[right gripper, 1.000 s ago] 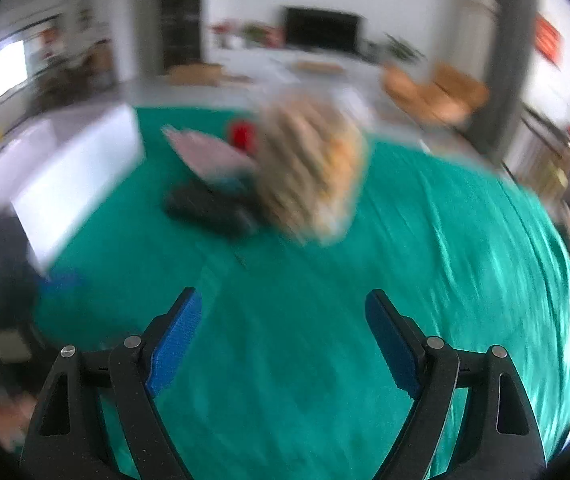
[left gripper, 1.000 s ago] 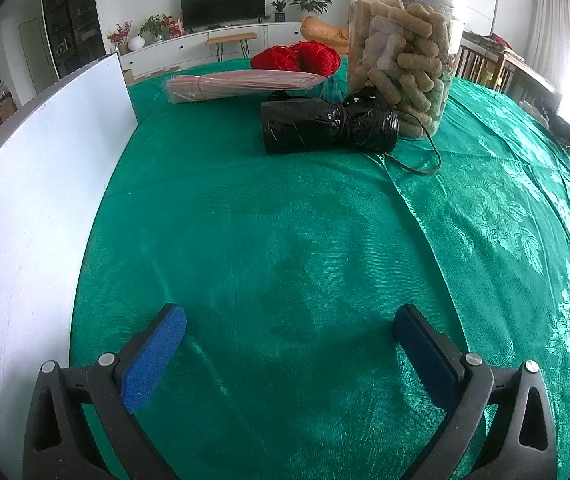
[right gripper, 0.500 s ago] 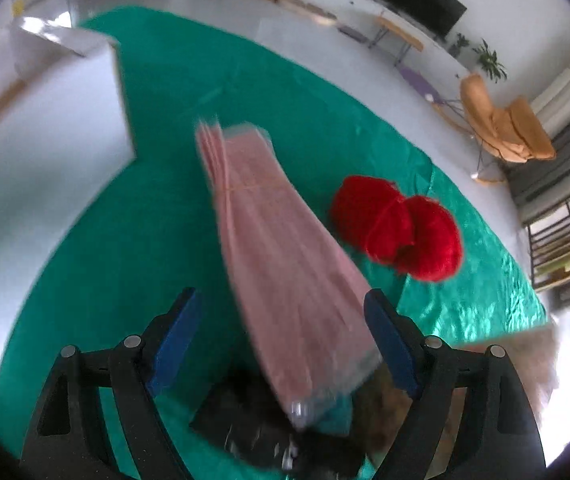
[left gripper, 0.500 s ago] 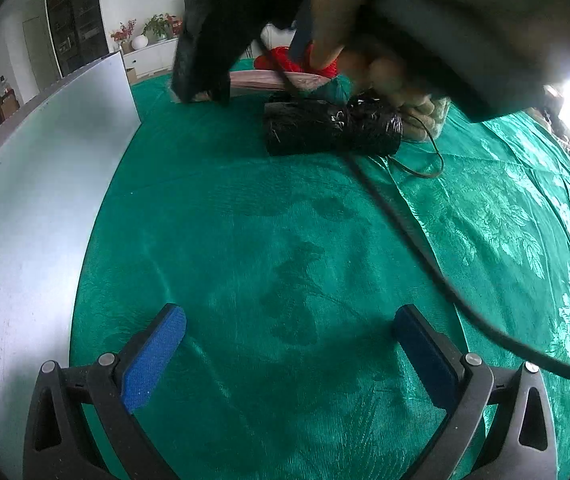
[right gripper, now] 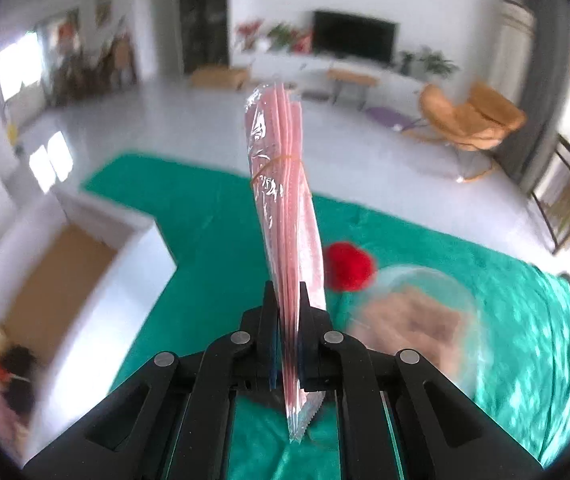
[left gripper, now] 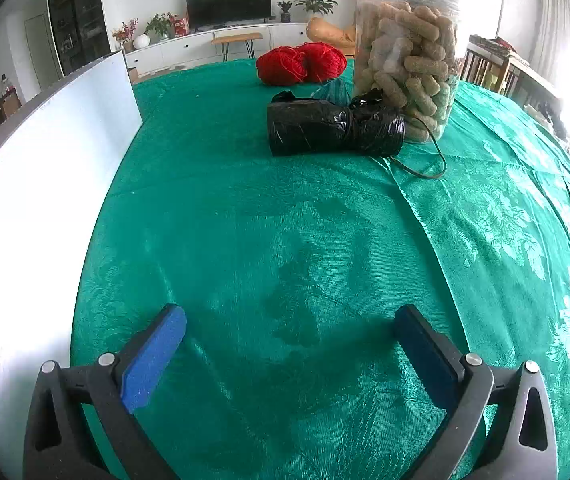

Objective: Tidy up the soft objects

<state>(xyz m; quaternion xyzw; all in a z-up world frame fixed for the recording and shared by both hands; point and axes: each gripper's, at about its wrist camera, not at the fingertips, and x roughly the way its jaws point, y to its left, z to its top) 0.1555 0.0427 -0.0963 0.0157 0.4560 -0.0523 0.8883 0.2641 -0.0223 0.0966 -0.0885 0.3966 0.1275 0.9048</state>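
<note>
Pink packet (right gripper: 285, 208) now off the cloth, pinched upright between right hand-held gripper (right gripper: 288, 308) pads.

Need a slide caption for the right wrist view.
Right gripper shut on a pink packet, held above the green tablecloth near the white box.

The bench (left gripper: 245, 240) is covered by a green patterned cloth (left gripper: 505, 220) with a fold line running diagonally on its right side. At its far end lie two balls of red yarn (left gripper: 301, 64), and nearer, a black plastic-wrapped roll (left gripper: 333, 128) lies on its side just beside a clear jar of tan cylindrical pieces (left gripper: 405, 68), with a thin dark cord (left gripper: 425, 164) looped on the cloth by the roll. Along the left edge stands a white box (left gripper: 45, 160).
</note>
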